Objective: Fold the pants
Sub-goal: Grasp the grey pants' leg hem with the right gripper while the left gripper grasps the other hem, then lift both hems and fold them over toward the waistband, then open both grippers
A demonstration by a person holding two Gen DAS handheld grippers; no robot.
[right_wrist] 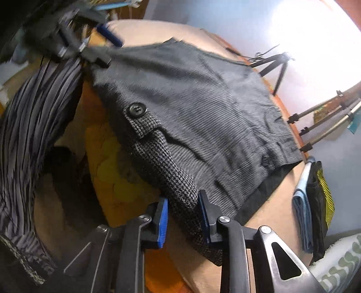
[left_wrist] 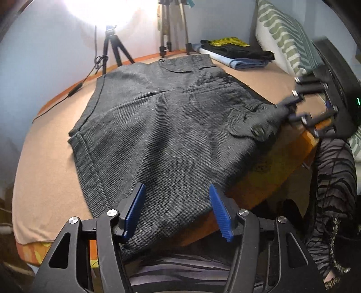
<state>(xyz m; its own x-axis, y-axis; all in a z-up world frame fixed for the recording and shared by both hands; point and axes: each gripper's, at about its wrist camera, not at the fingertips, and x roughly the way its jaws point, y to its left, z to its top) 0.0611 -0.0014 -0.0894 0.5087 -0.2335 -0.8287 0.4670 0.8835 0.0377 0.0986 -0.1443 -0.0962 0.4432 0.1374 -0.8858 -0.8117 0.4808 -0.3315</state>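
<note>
The grey pants [left_wrist: 162,126] were spread across the tan bed [left_wrist: 45,171], with one side drawn out past the bed's edge, above the orange and yellow side of the mattress [right_wrist: 108,171]. The waistband, with a dark button [right_wrist: 136,109] on a pocket flap, was turned towards the right gripper.

The left gripper [left_wrist: 177,209] was held at the hem end of the pants. Its blue-padded fingers [left_wrist: 135,209] were spread wide, with cloth lying between them but not pinched.

The right gripper [right_wrist: 183,216] was narrowed around a bunched fold of the pants near the waistband; the fold was clamped between its two blue pads. In the left wrist view, the right gripper [left_wrist: 286,110] was seen blurred at the far right corner of the pants, with the cloth pulled taut to a point there.

Beyond the pants, a stack of folded clothes [left_wrist: 237,54] was laid on the bed beside a green-patterned pillow [left_wrist: 284,33]. Two tripods [left_wrist: 110,51] were stood past the far side of the pants, under a bright lamp [left_wrist: 99,13]. A zebra-patterned garment [right_wrist: 29,126] on the person was visible beside the hanging edge of the pants.
</note>
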